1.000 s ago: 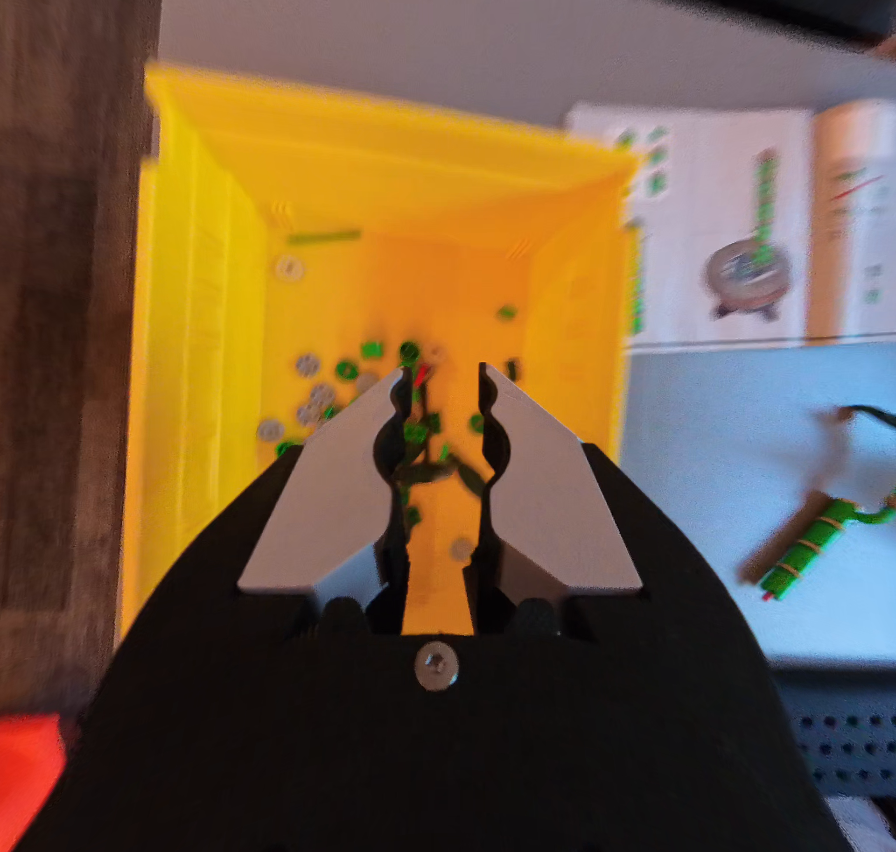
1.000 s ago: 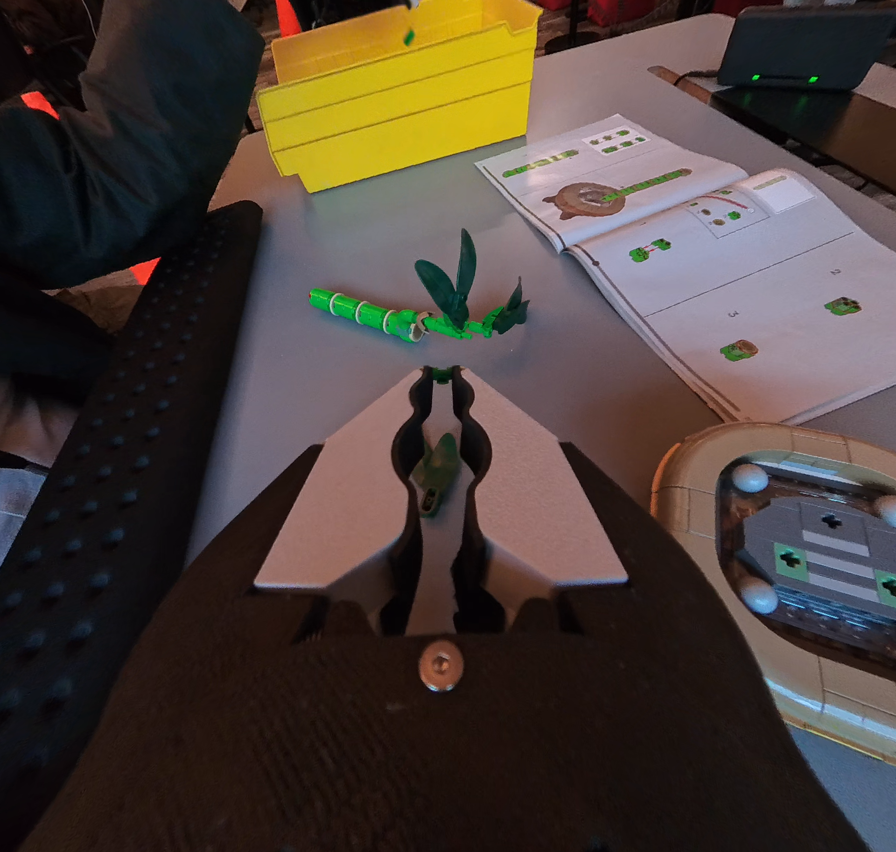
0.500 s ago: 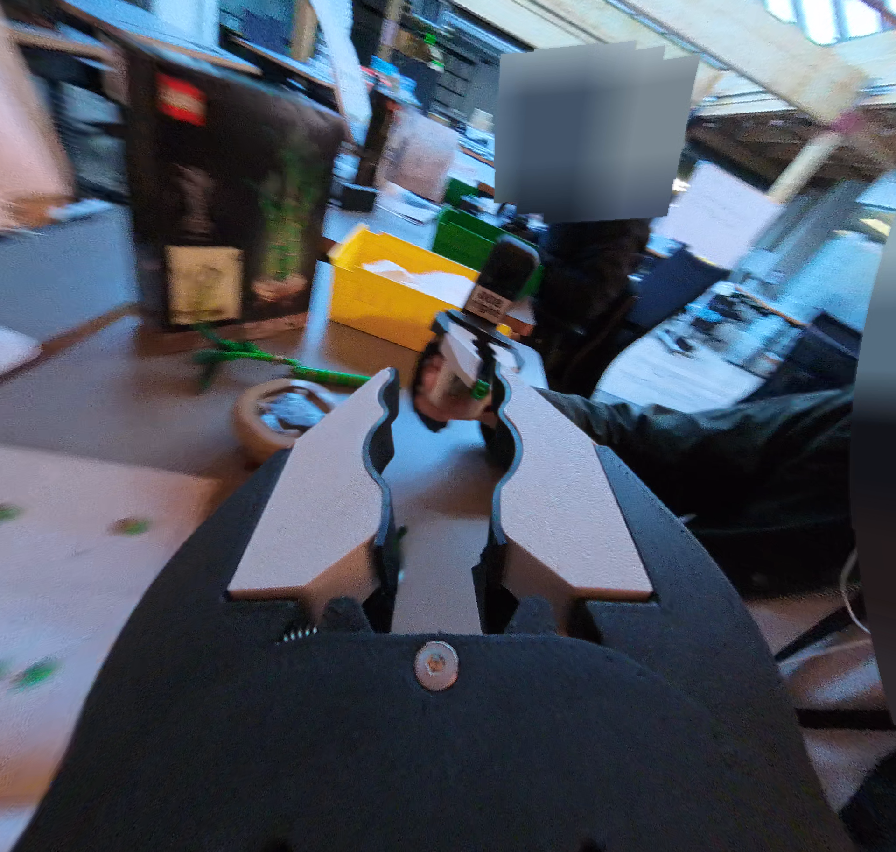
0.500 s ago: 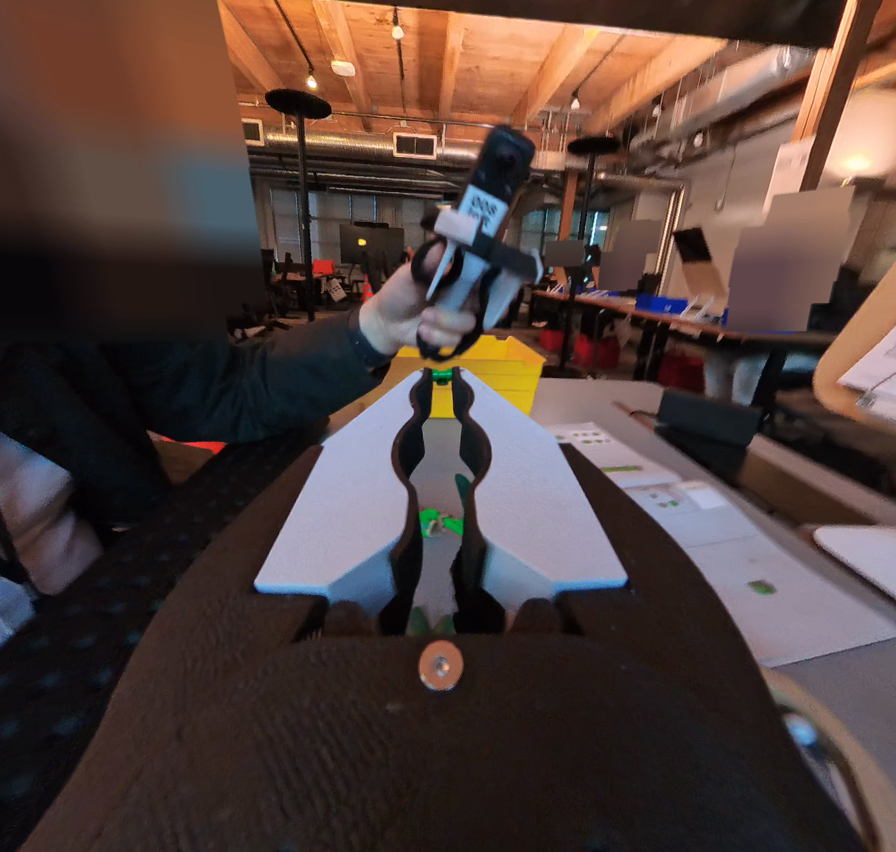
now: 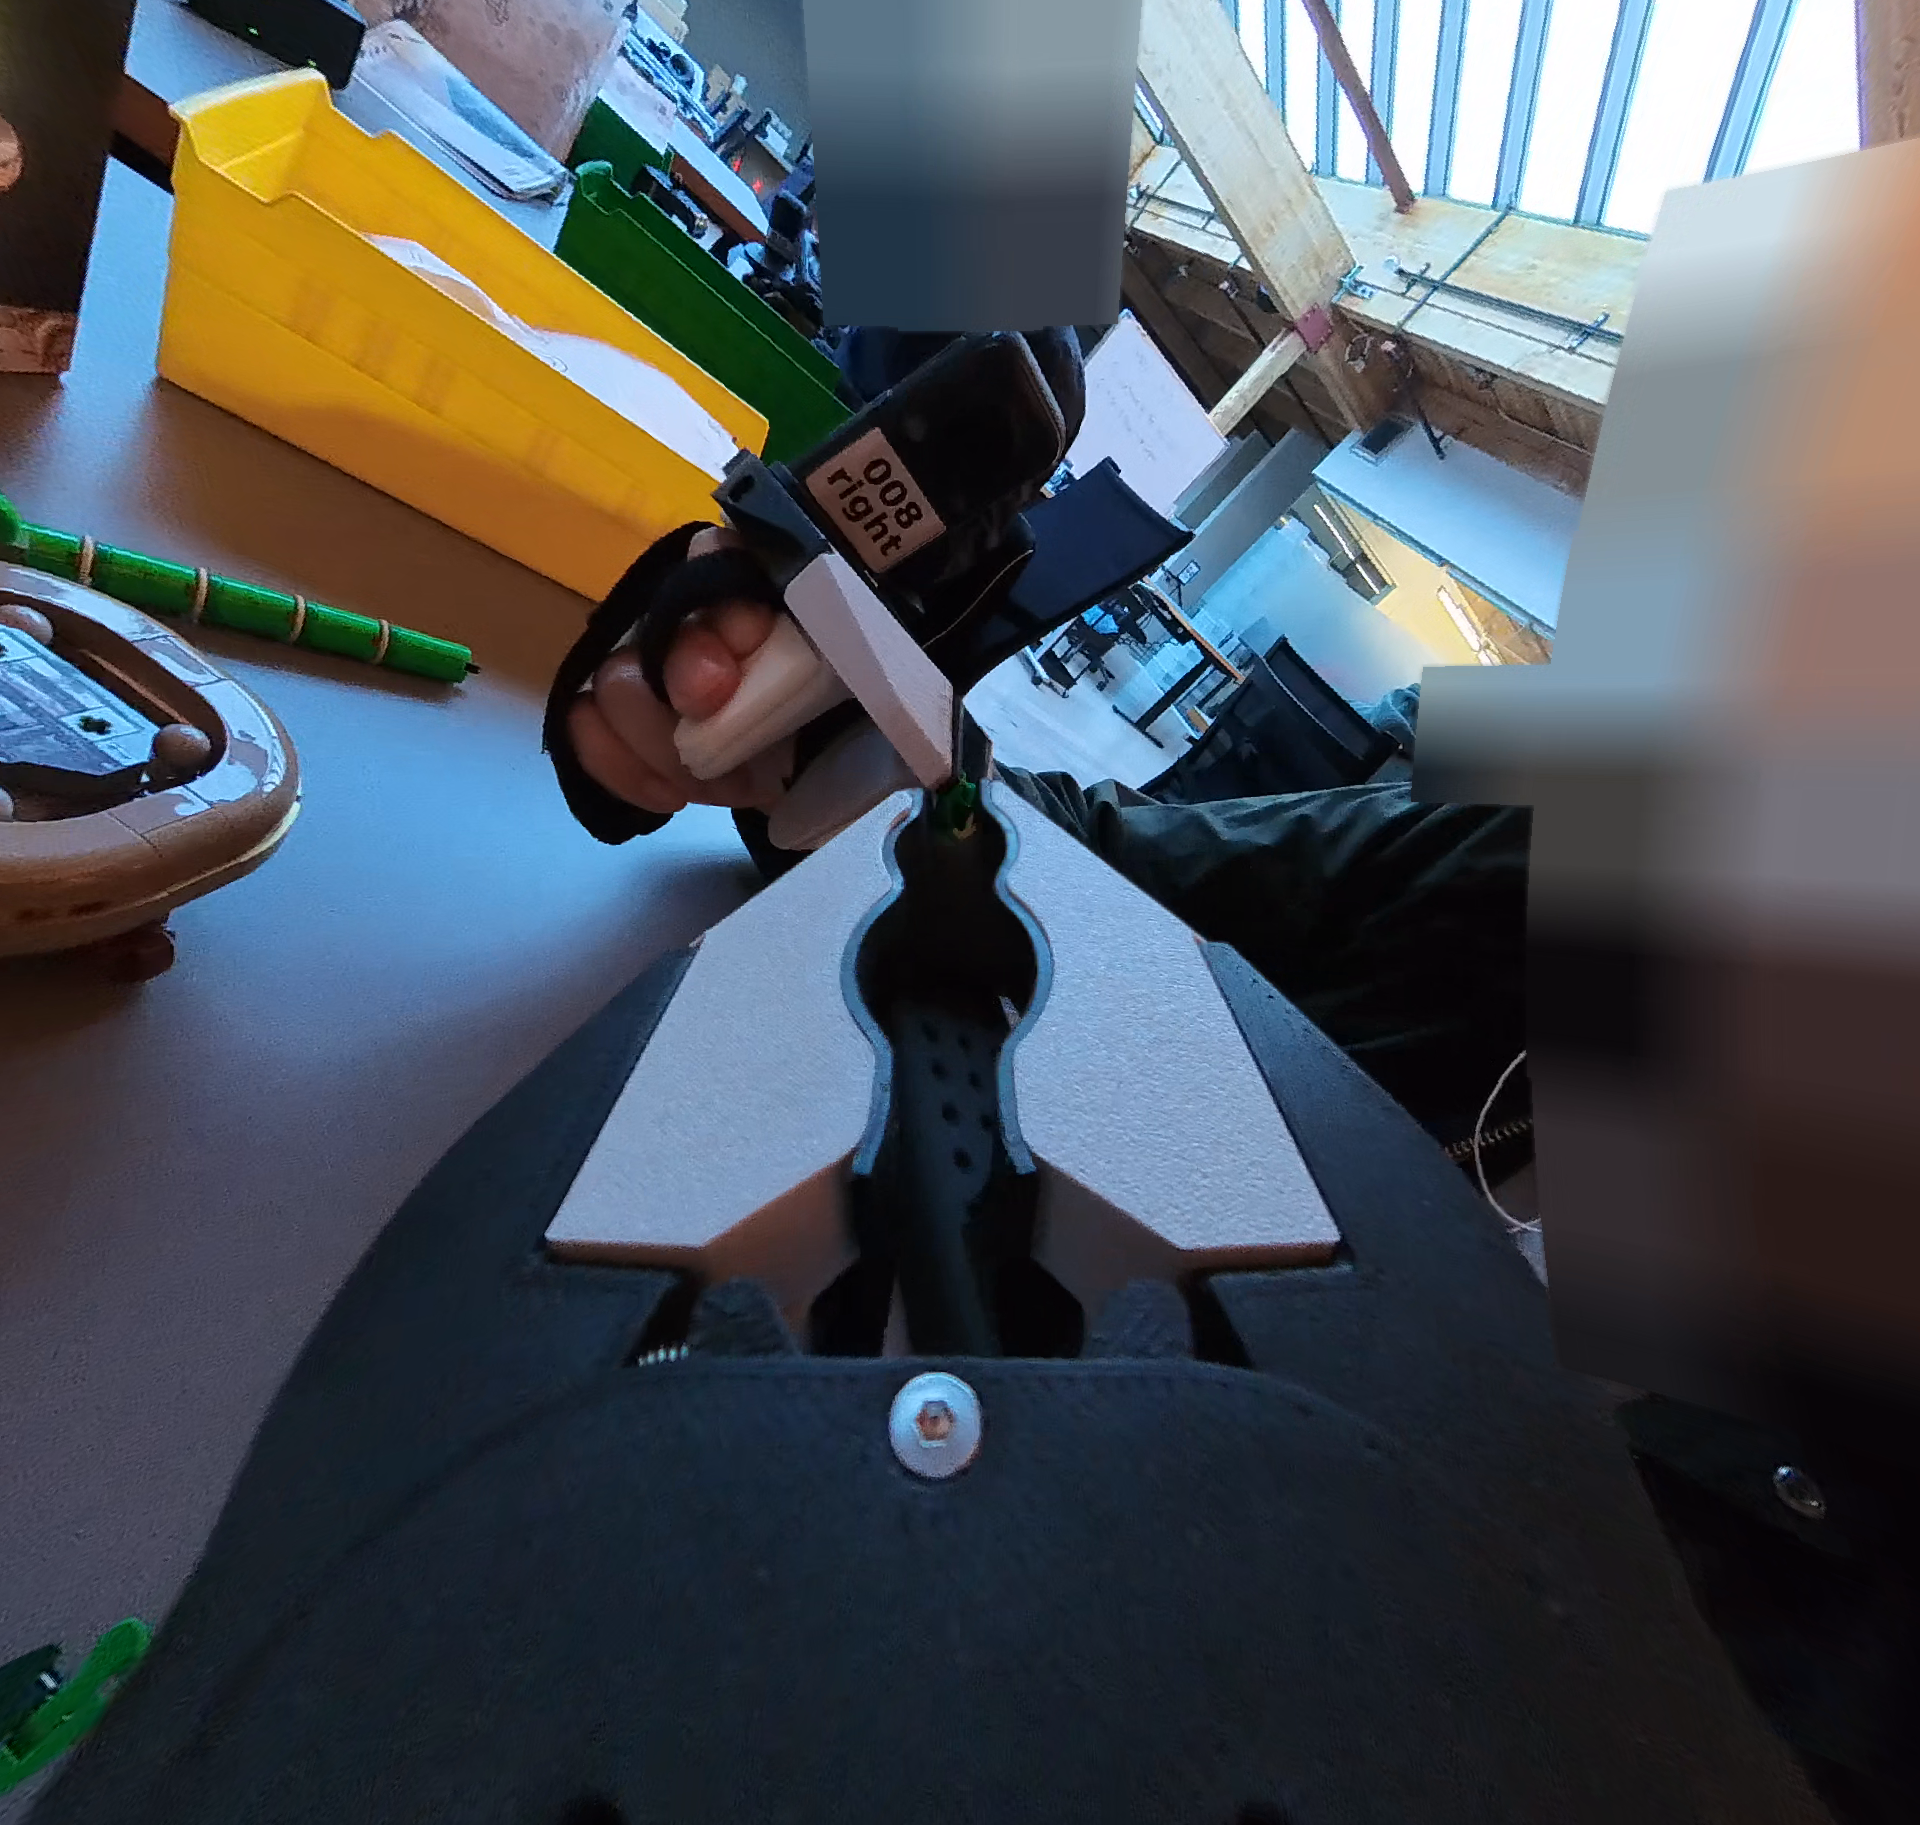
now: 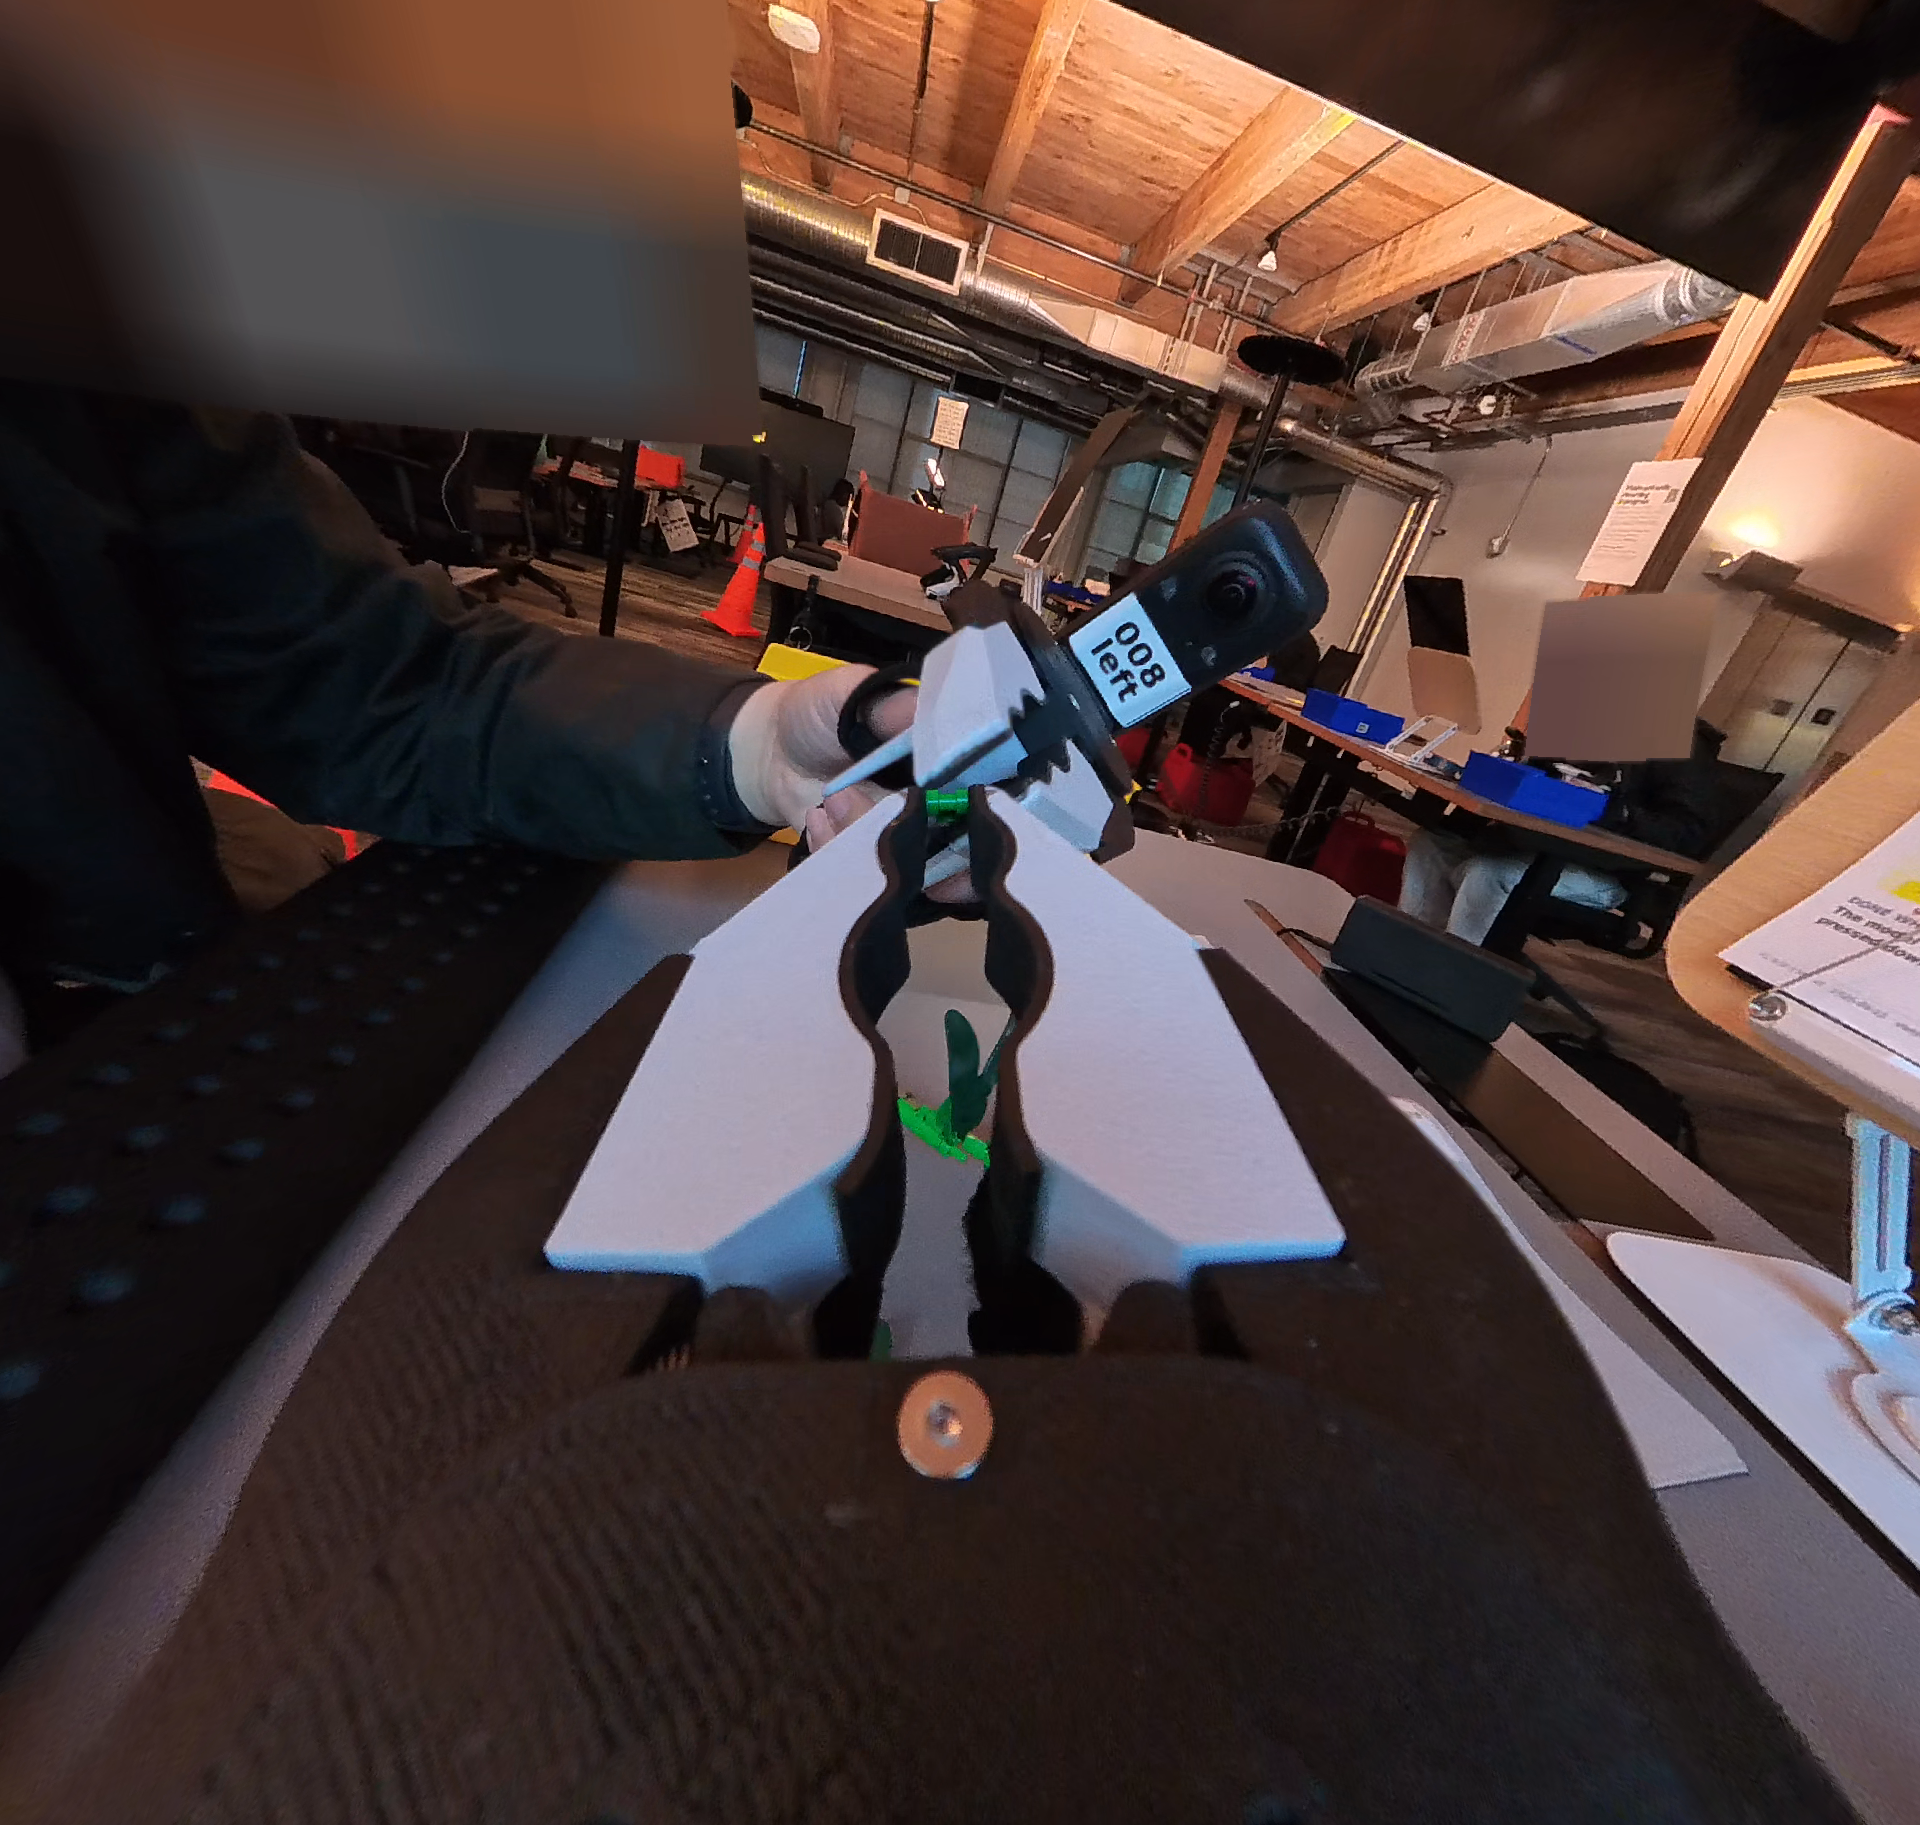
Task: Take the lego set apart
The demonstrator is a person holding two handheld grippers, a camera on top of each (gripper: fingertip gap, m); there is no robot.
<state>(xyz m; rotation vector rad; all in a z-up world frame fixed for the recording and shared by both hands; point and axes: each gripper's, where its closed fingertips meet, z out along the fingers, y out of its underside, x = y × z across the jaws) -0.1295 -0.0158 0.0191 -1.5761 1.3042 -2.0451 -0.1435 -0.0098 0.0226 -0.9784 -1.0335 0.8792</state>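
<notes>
Both grippers meet tip to tip in the air above the desk's near edge. Right gripper (image 6: 948, 807) pinches a small green piece (image 6: 943, 805); left gripper (image 5: 954, 807) is clenched on the same piece. Risk: the tiny piece pops loose and drops, since both grips are only at the tips.

The small green lego piece (image 5: 954, 807) betw. the two grippers' tips is mostly hidden, too small to tell its shape, and the tan base (image 5: 135, 788) left of it is cut off by the edge.
</notes>
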